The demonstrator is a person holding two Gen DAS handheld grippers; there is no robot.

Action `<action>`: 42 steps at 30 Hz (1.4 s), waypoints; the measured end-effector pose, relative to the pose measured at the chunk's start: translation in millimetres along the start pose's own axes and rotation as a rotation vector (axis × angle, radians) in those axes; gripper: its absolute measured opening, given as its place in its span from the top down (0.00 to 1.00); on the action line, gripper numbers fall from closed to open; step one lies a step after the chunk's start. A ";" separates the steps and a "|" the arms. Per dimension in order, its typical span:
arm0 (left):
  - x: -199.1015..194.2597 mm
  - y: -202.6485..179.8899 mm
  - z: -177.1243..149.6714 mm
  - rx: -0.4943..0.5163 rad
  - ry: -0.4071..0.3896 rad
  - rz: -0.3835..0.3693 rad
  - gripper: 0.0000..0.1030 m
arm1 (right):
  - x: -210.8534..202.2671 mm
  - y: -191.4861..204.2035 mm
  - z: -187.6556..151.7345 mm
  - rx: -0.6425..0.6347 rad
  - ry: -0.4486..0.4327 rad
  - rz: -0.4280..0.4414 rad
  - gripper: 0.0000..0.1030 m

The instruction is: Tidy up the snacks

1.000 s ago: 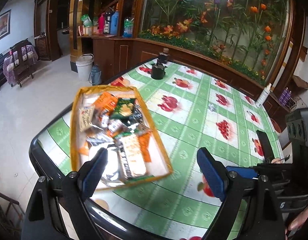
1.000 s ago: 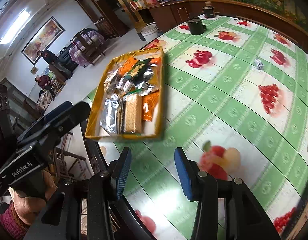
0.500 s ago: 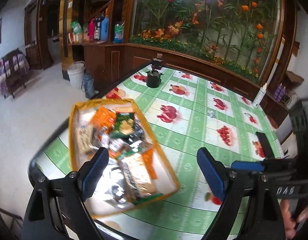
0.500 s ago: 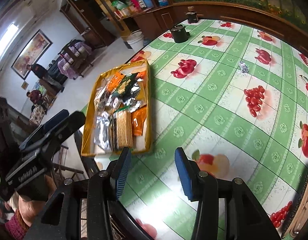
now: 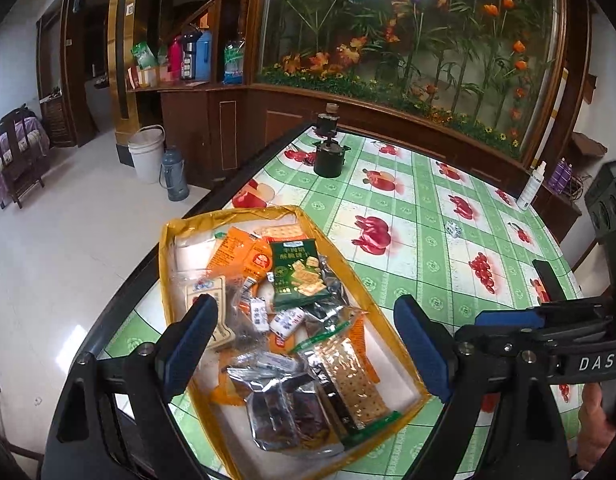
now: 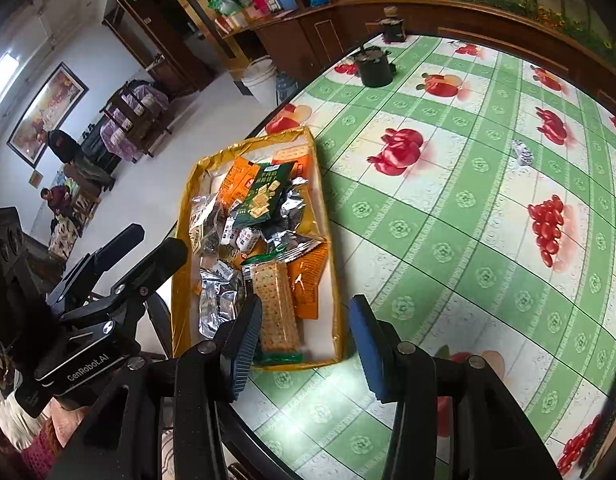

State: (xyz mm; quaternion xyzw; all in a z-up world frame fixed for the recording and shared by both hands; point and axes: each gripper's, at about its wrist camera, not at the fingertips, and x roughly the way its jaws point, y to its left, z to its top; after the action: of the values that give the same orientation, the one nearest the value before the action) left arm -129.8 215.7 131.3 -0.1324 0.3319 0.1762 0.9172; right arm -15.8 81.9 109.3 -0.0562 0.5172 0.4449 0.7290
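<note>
Left gripper (image 5: 303, 344): hanging spread, empty, over the tray (image 5: 165, 240).
Right gripper (image 6: 305, 340): hovering part-open, empty.
Cracker pack (image 5: 356, 376): looking light, crinkly, brittle; gripping across its long edges.

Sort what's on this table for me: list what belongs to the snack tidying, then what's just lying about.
Belongs to the job:
- yellow tray
- green cracker bag
- long cracker sleeve
- silver foil packs
- orange packets

Just lying about:
- black pot
- small crumpled wrapper
- white spray bottle

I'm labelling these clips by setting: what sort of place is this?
Most likely a home's dining or living area: a table under a fruit-print cloth holds a snack tray, with wooden cabinets and a flower display behind.
</note>
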 end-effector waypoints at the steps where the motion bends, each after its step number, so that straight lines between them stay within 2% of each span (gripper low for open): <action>1: 0.2 2.8 -0.2 -0.002 -0.004 0.004 0.13 | 2.4 2.4 2.2 -0.001 0.005 0.006 0.52; 8: 3.7 23.0 -4.6 -0.053 0.011 0.018 0.13 | 19.2 26.9 21.6 -0.033 0.022 0.045 0.52; 18: -3.1 48.1 -17.7 -0.113 0.018 0.060 0.13 | 40.7 53.7 24.4 -0.065 0.053 0.103 0.52; 27: -18.6 62.3 -27.1 -0.146 0.016 0.106 0.13 | 46.4 60.4 31.0 -0.072 0.062 0.097 0.52; 32: -28.2 55.4 -20.3 -0.121 0.008 0.119 0.13 | 32.5 57.5 35.1 -0.045 0.041 0.096 0.52; 37: -37.2 40.3 -15.6 -0.133 -0.011 0.116 0.13 | 14.1 47.5 31.3 -0.041 0.019 0.093 0.52; 42: -44.3 18.9 -16.9 -0.149 0.005 0.123 0.13 | -3.1 32.7 23.9 -0.045 0.001 0.115 0.52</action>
State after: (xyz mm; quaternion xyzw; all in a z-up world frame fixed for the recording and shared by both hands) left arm -178.8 216.3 145.3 -0.1802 0.3278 0.2560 0.8913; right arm -22.2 112.6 135.2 -0.0431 0.5099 0.4973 0.7006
